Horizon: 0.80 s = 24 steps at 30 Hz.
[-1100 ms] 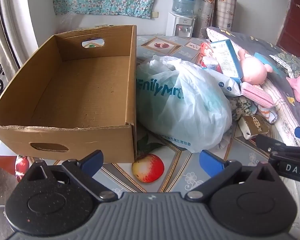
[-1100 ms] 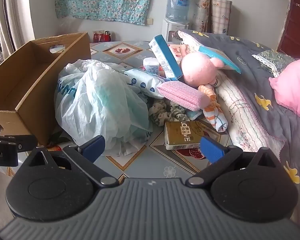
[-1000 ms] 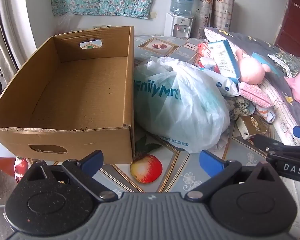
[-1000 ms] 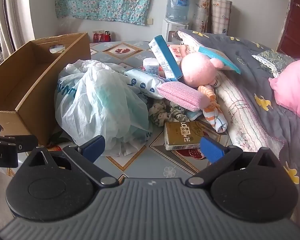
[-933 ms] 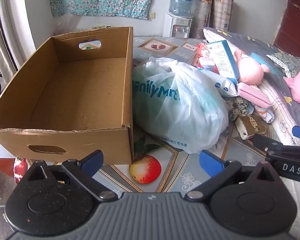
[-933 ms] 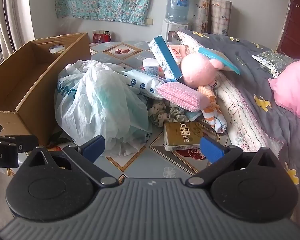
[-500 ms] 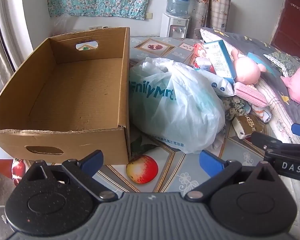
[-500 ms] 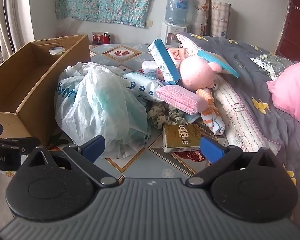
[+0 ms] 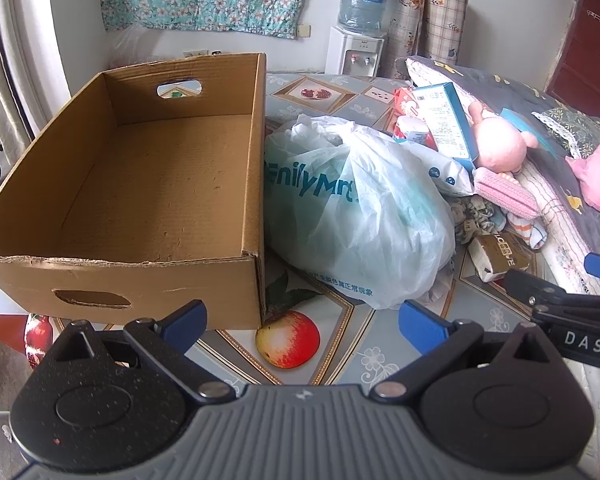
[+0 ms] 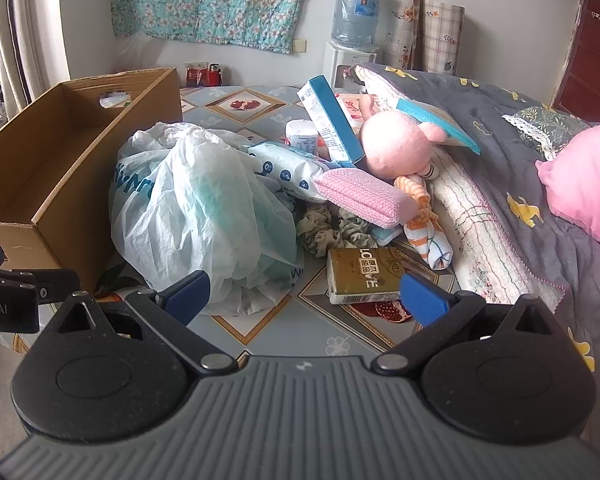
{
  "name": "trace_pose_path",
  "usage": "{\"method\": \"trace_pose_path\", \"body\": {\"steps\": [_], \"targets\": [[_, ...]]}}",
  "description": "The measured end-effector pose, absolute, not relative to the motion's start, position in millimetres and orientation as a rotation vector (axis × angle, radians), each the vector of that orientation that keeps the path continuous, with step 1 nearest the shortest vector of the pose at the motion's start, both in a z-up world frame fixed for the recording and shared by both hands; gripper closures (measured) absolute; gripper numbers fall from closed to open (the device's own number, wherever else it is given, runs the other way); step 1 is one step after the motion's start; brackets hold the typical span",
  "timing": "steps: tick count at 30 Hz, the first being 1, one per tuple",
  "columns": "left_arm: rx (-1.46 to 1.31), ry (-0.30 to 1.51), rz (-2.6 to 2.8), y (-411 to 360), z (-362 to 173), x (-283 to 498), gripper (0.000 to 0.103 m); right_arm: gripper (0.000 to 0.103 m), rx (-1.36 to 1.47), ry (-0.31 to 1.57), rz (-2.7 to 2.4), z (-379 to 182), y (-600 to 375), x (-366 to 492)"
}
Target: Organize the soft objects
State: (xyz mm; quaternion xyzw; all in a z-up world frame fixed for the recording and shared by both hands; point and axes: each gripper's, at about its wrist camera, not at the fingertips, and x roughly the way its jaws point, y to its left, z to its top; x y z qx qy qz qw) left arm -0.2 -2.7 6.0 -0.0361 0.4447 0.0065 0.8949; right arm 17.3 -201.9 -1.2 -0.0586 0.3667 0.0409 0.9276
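1. My left gripper (image 9: 302, 316) is wide open and holds nothing. It hangs over the near edge of the table (image 9: 384, 360), just in front of the cardboard box (image 9: 148, 184).
2. My right gripper (image 10: 304, 292) is wide open too, with nothing in it. It points at the pile of things.
3. The box sits on the left and looks empty inside.
4. The big plastic bag (image 9: 352, 208) lies just right of the box, touching it. I think it is light, squishy and slippery, so I would pinch it at the bunched top.
5. The pink plush toy (image 10: 396, 148) lies far right in the pile, against the bedding (image 10: 512, 184). It looks soft and light; I would grab its round head.
6. The pink knit pouch (image 10: 364, 196) lies nearer, beside the toy. It should squash easily, so I would hold its middle.
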Motion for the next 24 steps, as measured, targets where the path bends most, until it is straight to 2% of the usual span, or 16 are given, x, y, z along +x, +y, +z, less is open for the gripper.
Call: {"method": "trace_pose_path", "body": {"steps": [24], "targets": [[-0.078,0.926,0.014,0.2,3.4,1.8,0.0,0.001,-0.126,0.758,0.083,-4.1,-201.0,22.0]]}}
